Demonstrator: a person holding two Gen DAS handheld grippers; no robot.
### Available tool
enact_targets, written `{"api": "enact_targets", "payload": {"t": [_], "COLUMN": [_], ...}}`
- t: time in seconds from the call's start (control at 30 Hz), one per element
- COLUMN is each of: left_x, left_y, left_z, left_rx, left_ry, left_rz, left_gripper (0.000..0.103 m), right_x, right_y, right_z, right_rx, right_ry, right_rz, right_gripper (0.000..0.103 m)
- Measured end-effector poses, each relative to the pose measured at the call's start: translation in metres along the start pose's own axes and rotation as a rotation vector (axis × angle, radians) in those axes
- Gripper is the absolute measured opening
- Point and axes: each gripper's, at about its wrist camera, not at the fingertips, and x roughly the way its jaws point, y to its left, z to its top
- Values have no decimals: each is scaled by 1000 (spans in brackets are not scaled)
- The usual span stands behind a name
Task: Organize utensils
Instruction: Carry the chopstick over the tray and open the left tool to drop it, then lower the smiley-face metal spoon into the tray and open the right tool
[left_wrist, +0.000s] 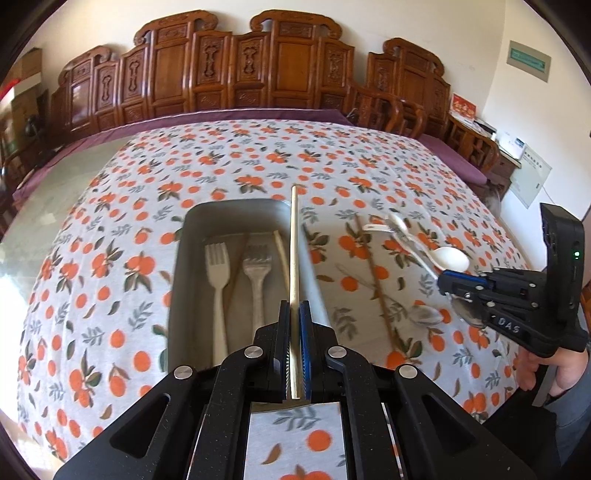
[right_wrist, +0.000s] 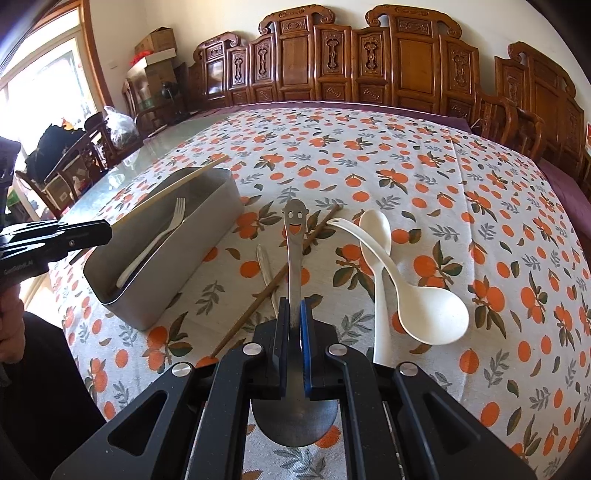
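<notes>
My left gripper (left_wrist: 294, 314) is shut on a pale wooden chopstick (left_wrist: 294, 243) and holds it above the right rim of the grey utensil box (left_wrist: 184, 236). The box holds two forks (left_wrist: 218, 266) and another chopstick. My right gripper (right_wrist: 294, 314) is shut on a metal spoon with a smiley-face handle (right_wrist: 293, 243), held above the cloth right of the box (right_wrist: 221, 206). Two white plastic spoons (right_wrist: 424, 310), a brown chopstick (right_wrist: 273, 284) and another metal utensil (right_wrist: 266, 269) lie on the cloth in front of it. The left gripper (right_wrist: 107, 230) shows at left there.
The table wears a white cloth printed with oranges (left_wrist: 258, 158). Carved wooden chairs (left_wrist: 258, 66) line its far side. The right gripper body and hand (left_wrist: 524, 302) sit at the right of the left wrist view. Boxes and chairs (right_wrist: 110, 129) stand by the window.
</notes>
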Motion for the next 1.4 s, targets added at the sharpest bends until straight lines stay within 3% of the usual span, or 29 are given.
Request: {"api": "enact_targets", "payload": {"t": [0.63, 0.77, 0.9, 1.1, 1.4], "left_x": [36, 32, 25, 10, -9], "left_y": [27, 28, 30, 37, 62], "left_z": [-7, -5, -1, 7, 15], "left_rx": [-62, -65, -65, -58, -85], "left_ry": [102, 84, 57, 3, -49], "left_rz": [62, 66, 66, 89, 113], "left_gripper": [4, 7, 21, 30, 32], "right_x": [-1, -3, -6, -6, -2], "right_y": [4, 10, 21, 40, 74], "right_z": [-2, -1, 2, 8, 30], "right_rx": [-6, -11, -24, -39, -39], "right_ry": [-4, -3, -8, -11, -27], "right_rz": [13, 18, 32, 54, 88], "right_gripper": [7, 7, 7, 7, 7]}}
